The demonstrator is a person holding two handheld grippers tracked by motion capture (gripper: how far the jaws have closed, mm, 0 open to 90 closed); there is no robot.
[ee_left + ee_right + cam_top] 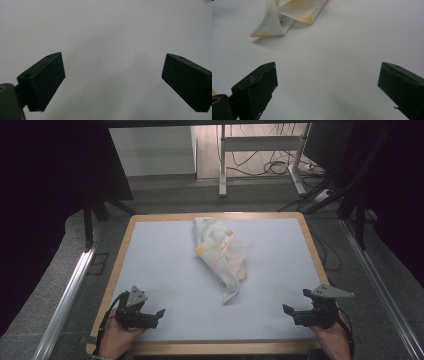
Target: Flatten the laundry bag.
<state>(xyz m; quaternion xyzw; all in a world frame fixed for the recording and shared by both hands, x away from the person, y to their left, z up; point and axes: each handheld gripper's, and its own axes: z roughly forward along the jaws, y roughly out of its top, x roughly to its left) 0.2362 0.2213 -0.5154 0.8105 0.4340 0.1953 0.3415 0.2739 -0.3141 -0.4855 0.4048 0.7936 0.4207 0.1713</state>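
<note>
From the high view: crumpled white cloth with yellow print [221,255] lying on the pale table [165,270], toward its far middle, well apart from left gripper [161,312] and right gripper [285,309] held low near the front corners. In the left gripper view: jaws spread wide over bare tabletop, nothing between. In the right gripper view: jaws likewise wide and empty, cloth ahead at upper left.

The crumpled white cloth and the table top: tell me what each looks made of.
Crumpled white cloth with yellow print: apparently thin woven fabric, matt; it shows soft folds and creases. Pale grey table top: a smooth matt sheet, perhaps laminate or a mat, within a light wooden rim that looks faintly grained.
</note>
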